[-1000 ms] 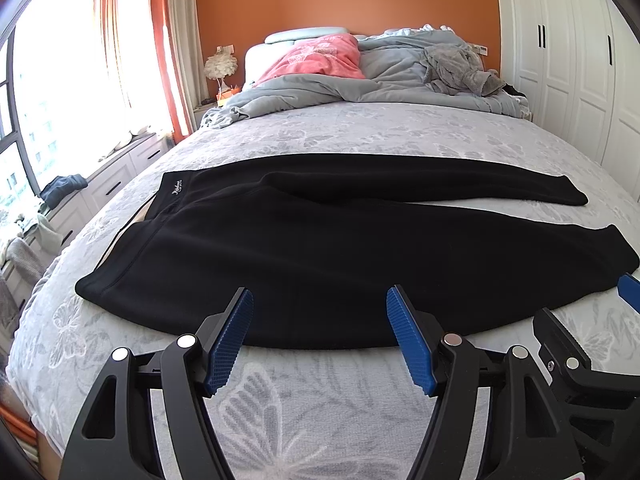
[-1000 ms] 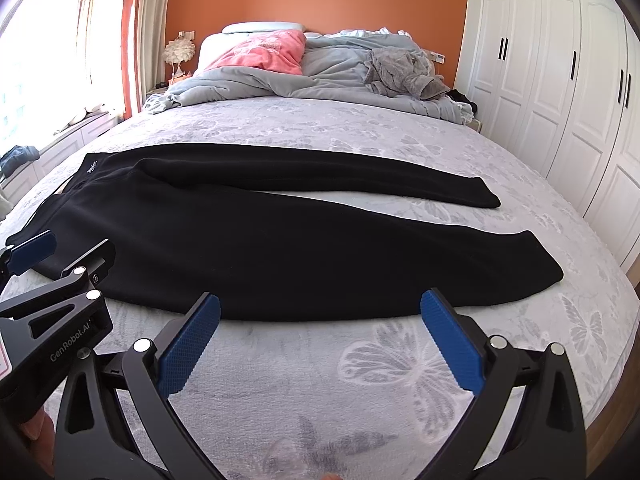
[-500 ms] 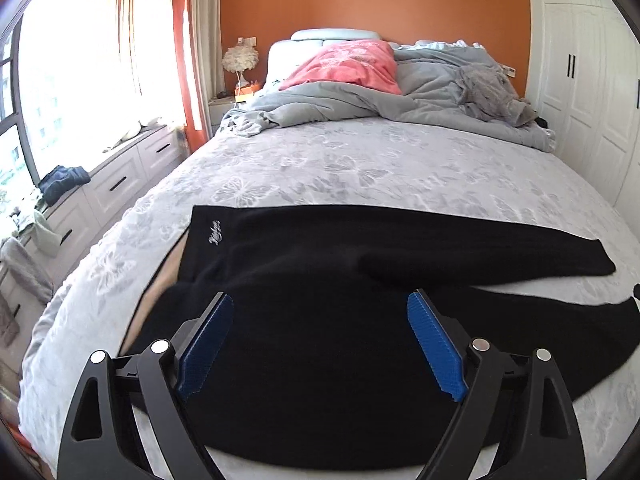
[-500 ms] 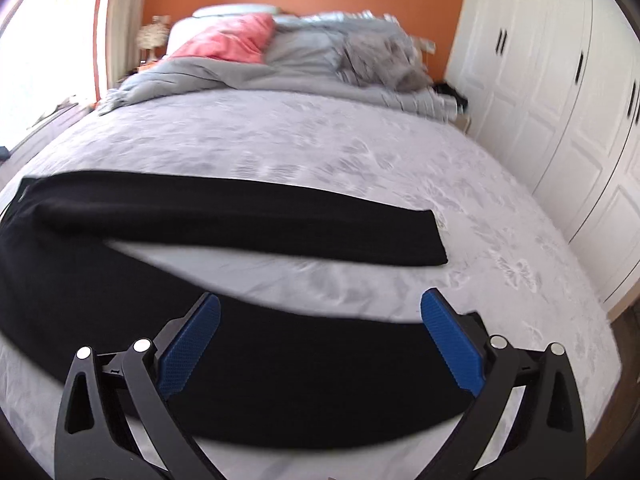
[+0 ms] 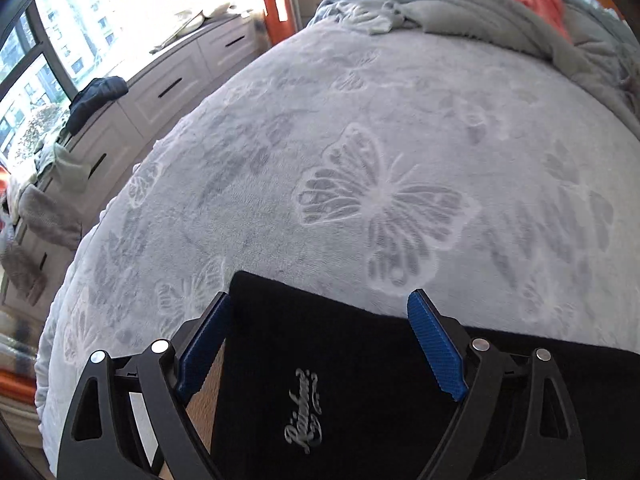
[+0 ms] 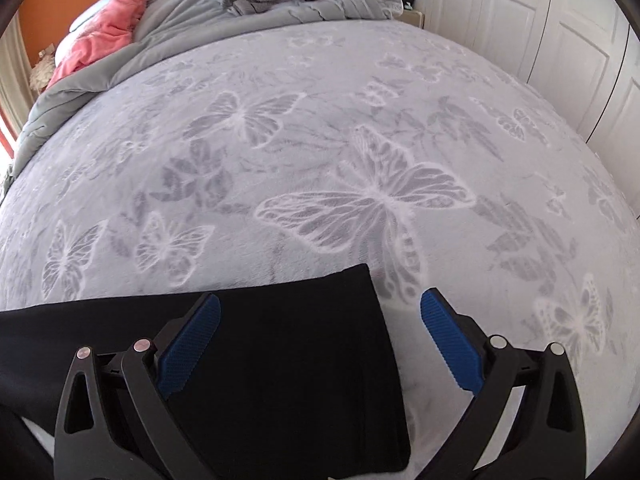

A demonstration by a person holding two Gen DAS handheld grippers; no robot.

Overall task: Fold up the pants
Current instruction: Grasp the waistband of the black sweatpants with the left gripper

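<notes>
Butterfly bedspread [image 5: 400,140]; each wide-open hand-held gripper [image 5: 320,344] [image 6: 320,336] over pants [image 5: 340,380].

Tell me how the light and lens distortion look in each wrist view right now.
Left wrist view: the window is blown out white, the butterfly-print grey bedspread bulges from fisheye, and the black fleece pants lose detail. Right wrist view: even, softer light, the same bulge, sharp butterfly print.
</notes>
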